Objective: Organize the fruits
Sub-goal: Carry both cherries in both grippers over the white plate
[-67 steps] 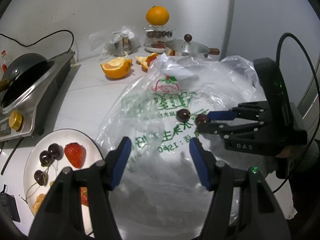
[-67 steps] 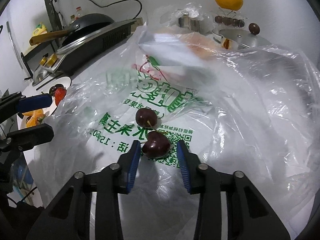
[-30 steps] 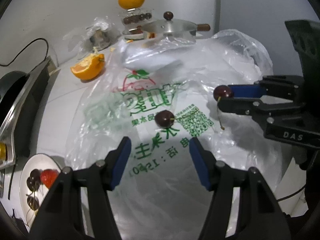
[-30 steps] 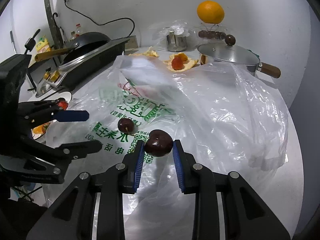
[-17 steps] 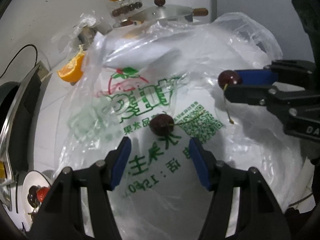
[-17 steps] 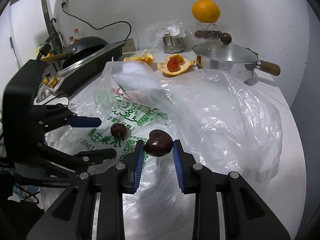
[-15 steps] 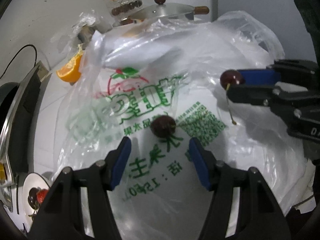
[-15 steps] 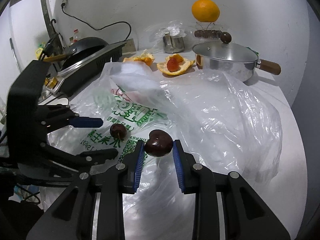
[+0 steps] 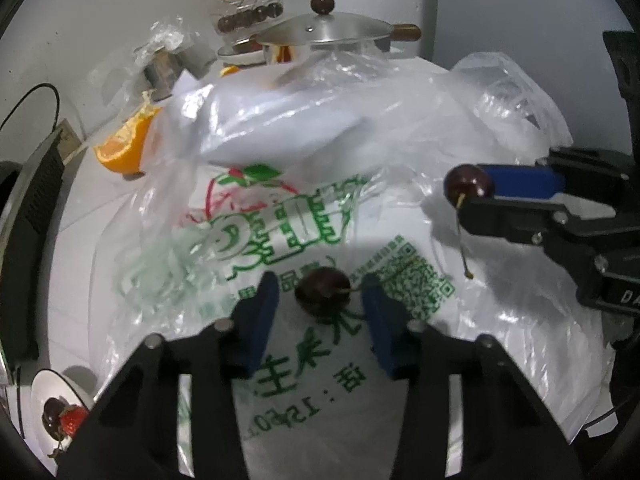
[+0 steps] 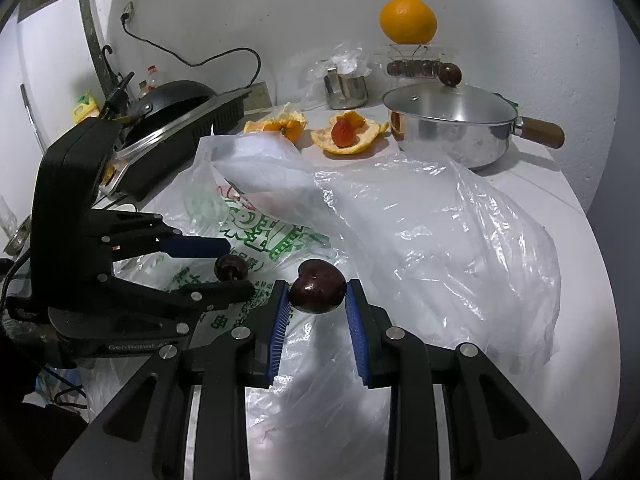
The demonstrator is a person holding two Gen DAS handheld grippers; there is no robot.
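A dark cherry (image 9: 322, 290) lies on a clear plastic bag with green print (image 9: 304, 224). My left gripper (image 9: 318, 294) is open, its blue pads on either side of that cherry without clamping it; the same cherry shows in the right wrist view (image 10: 229, 267). My right gripper (image 10: 316, 296) is shut on a second dark cherry (image 10: 318, 286) and holds it above the bag; in the left wrist view this cherry (image 9: 468, 187) hangs its stem down at the right. A white plate (image 9: 48, 396) with a cherry and a strawberry sits at lower left.
A steel pot with lid (image 10: 448, 120) stands at the back right. An orange (image 10: 408, 20) sits on a wire stand. Orange peels (image 10: 348, 132) and a steel cup (image 10: 346, 88) lie behind the bag. A stove with a black wok (image 10: 172, 104) is at left.
My left gripper has moved forward so its pads now flank the cherry on the bag. My right gripper still holds its cherry lifted, almost still.
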